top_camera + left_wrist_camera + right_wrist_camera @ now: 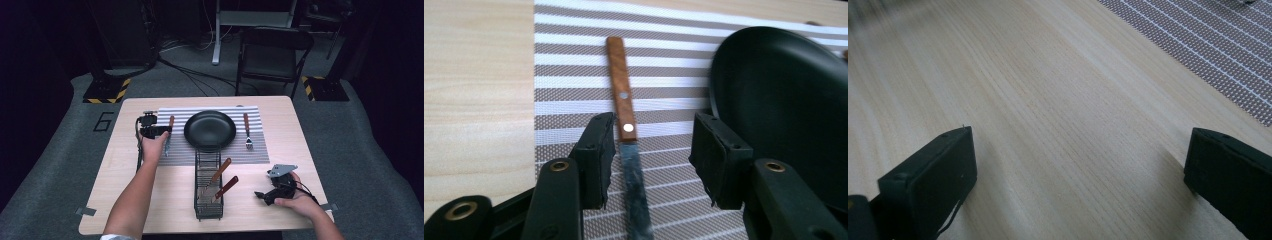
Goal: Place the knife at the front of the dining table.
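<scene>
Where the person's forearms enter from the near edge of the pale wooden worktop, each hand holds a black two-jaw gripper. The right gripper is low over the near right part of the worktop, with a grey three-cornered plate on top; in the right gripper view its jaws are spread wide above bare wood, holding nothing, and a corner of the striped placemat shows beyond them.

Between the two arms stands a black wire cutlery basket, long and narrow, running away from the person. Two utensils with wooden handles lean inside it, handles pointing up and to the right; what kind they are cannot be told.

Farther off, the left gripper is over the left edge of the grey-and-white striped placemat. In the left gripper view its jaws are spread, one on each side of a table knife with a riveted wooden handle lying flat on the mat; the left jaw is just beside the handle, and whether it touches cannot be told.

A round black plate sits in the middle of the placemat, touching the basket's far end. To its right lies a fork with a wooden handle, tines toward the person.

Beyond the worktop, a dark folding chair stands on the grey floor.
</scene>
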The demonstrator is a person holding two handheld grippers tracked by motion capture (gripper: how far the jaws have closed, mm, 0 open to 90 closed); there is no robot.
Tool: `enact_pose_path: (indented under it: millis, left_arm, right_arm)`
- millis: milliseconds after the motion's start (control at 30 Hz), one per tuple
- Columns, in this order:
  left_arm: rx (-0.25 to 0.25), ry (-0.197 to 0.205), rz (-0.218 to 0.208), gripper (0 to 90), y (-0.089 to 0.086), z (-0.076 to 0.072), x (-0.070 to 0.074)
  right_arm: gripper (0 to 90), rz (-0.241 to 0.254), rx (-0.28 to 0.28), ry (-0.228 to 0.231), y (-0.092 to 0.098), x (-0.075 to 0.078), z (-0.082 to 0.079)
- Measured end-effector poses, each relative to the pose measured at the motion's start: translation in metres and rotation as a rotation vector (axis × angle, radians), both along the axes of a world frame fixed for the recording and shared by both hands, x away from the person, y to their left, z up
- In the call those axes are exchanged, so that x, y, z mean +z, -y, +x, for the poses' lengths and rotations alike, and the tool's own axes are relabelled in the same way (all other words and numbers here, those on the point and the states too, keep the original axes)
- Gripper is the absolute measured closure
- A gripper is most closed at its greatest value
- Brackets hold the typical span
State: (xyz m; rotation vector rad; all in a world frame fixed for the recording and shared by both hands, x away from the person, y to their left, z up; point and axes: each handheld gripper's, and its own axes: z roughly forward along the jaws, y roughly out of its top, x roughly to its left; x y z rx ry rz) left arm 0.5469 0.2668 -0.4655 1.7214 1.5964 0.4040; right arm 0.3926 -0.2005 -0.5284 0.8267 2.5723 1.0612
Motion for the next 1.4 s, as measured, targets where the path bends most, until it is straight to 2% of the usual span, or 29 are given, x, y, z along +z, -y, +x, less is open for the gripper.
enact_pose_path:
  millis: [133,267,500,767,900,1133,1200,1233,1267,1333,1400]
  left_arm:
    - [-0.021,0.01,-0.015,51.0,-0.001,-0.008,0.008]
    - [-0.044,0.04,-0.027,50.5,-0.005,-0.018,0.016]
    - [-0.083,0.08,-0.021,50.2,-0.012,-0.039,0.028]
    - [-0.139,0.115,0.008,47.5,-0.02,-0.065,0.042]
    - [-0.156,0.134,0.0,46.2,-0.021,-0.073,0.045]
    - [-0.217,0.132,0.018,45.3,-0.02,-0.089,0.048]
    - [-0.239,0.129,0.03,45.1,-0.018,-0.095,0.048]
    - [-0.267,0.13,0.039,44.8,-0.017,-0.1,0.049]
    - [-0.267,0.13,0.039,44.7,-0.017,-0.1,0.049]
    - [-0.298,0.122,0.039,44.7,-0.017,-0.103,0.05]
    - [-0.312,0.132,0.053,44.6,-0.017,-0.108,0.052]
  right_arm:
    - [0.0,0.0,0.0,0.0,0.0,0.0,0.0]
    - [0.0,0.0,0.0,0.0,0.0,0.0,0.0]
    - [0.0,0.0,0.0,0.0,0.0,0.0,0.0]
    - [0.0,0.0,-0.001,0.0,0.0,0.0,0.0]
    - [0.0,0.001,-0.004,-0.003,0.0,0.0,0.0]
    - [0.0,0.001,-0.003,-0.002,0.0,0.0,0.0]
    - [0.0,0.001,-0.003,-0.002,0.0,0.0,0.0]
    - [0.0,0.0,-0.005,-0.003,0.0,0.0,0.0]
    - [0.0,0.0,-0.005,-0.003,0.0,0.0,0.0]
    - [0.0,0.0,-0.006,-0.001,0.0,0.0,0.0]
    - [0.0,0.0,-0.007,-0.001,-0.001,0.0,0.0]
